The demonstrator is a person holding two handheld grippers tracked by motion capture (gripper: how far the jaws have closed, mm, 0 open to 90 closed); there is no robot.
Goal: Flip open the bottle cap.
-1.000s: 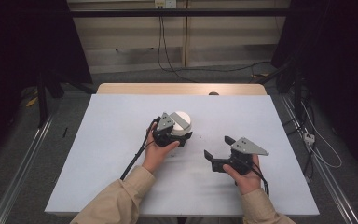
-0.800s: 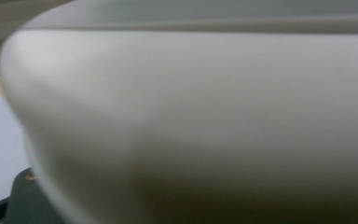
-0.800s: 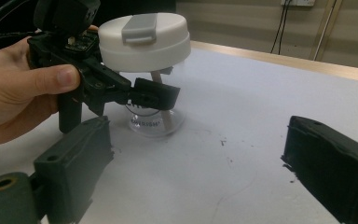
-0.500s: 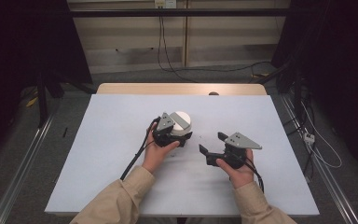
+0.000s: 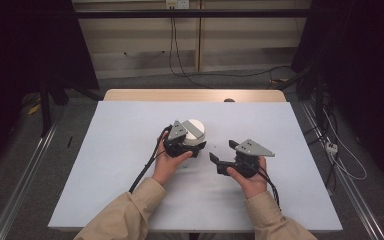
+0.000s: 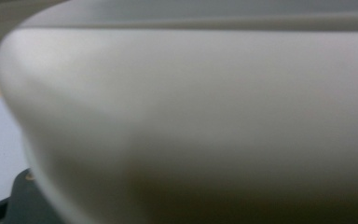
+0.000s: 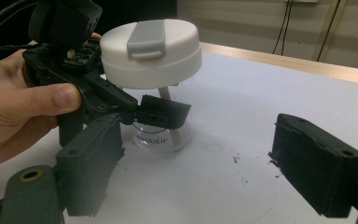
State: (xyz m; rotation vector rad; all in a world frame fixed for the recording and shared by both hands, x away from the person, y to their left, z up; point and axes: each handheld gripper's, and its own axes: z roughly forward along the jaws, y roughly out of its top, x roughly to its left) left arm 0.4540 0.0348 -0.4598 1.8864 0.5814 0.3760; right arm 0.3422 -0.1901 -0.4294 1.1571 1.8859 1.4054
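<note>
White-lidded clear cup (image 7: 156, 84) between left gripper (image 7: 140, 114) fingers

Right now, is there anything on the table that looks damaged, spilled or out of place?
Nothing is spilled or tipped. The clear cup stands upright, its white lid level. Only small dark specks mark the table near it, by the right gripper.

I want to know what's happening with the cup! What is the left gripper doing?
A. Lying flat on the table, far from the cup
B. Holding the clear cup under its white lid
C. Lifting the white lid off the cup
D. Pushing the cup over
B: in the right gripper view the left gripper closes on the clear cup just below its white lid, and the cup stands upright on the table.
</note>
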